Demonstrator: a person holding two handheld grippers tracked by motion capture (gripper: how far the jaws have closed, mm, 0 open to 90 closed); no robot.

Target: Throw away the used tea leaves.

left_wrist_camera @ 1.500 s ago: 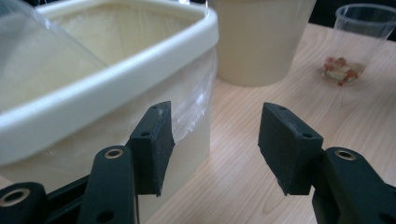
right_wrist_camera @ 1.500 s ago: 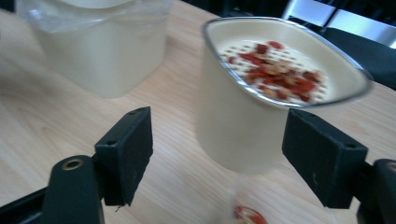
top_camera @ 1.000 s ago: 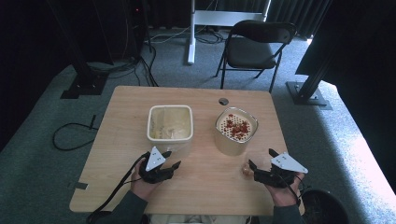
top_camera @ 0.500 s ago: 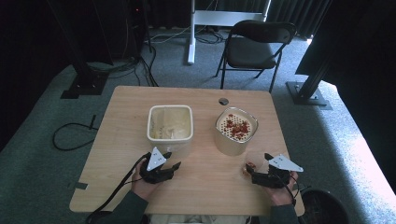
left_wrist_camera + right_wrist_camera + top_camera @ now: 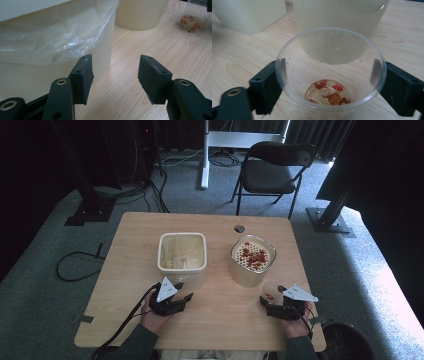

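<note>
High view, bench (image 5: pixel 130 270): light wood, carrying two tubs and both hand-held grippers.
High view, square tub (image 5: pixel 182 252): cream, lined with clear plastic, standing left of the round tub.
High view, round tub (image 5: pixel 252 260): cream, its perforated top strewn with red bits.
High view, left hand-held gripper (image 5: pixel 181 295): near the bench's front edge, just in front of the square tub, jaws pointing toward it.
High view, right hand-held gripper (image 5: pixel 265 301): in front of the round tub and a little to its right, with a small clear cup (image 5: pixel 269 297) at its tips.
High view, surroundings: a black folding chair (image 5: pixel 275 170) on grey carpet beyond the bench.

Left gripper view, left hand-held gripper (image 5: pixel 115 75): released, jaws spread wide with bare bench between them.
Left gripper view, square tub (image 5: pixel 57 50): just past the left jaw, its plastic liner (image 5: pixel 62 32) drooping over the rim; whether the jaw touches the wall cannot be told.
Left gripper view, round tub (image 5: pixel 140 13): farther back, the clear cup (image 5: pixel 191 22) to its right.

Right gripper view, right hand-held gripper (image 5: pixel 329 82): grasping the clear cup (image 5: pixel 329 70), one jaw pressed to each side of its wall.
Right gripper view, cup contents: red and amber berries (image 5: pixel 327 93) in a little liquid at the bottom.
Right gripper view, round tub (image 5: pixel 339 15): right behind the cup.
Right gripper view, square tub (image 5: pixel 249 13): left of the round tub.
</note>
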